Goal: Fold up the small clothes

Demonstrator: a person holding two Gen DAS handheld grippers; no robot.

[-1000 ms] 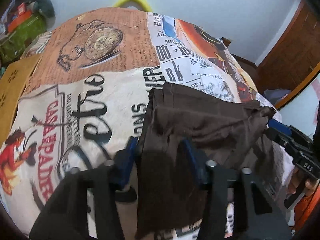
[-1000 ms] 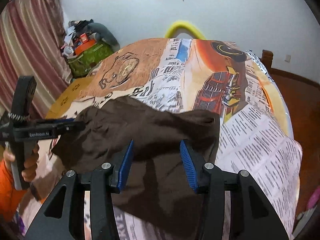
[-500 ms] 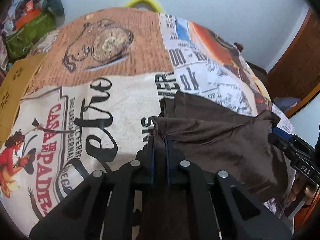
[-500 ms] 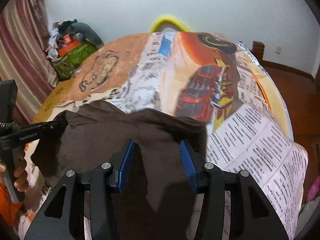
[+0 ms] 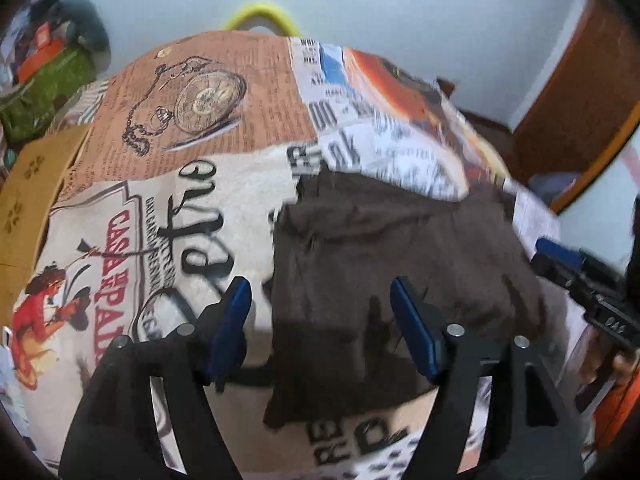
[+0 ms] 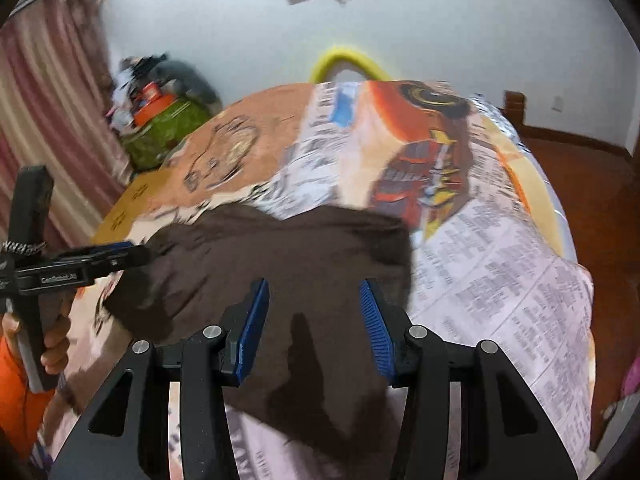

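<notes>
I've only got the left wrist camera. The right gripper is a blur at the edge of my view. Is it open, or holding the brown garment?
Observer: The right gripper is open, with its fingers apart over the brown garment and gripping nothing.
Operator: Does the cloth reach the bed's right side?
Observer: No, it stops short. Bare printed bedsheet lies to its right.
Operator: Where does my left gripper sit from there?
Observer: The left gripper has its tip at the garment's left edge.
</notes>
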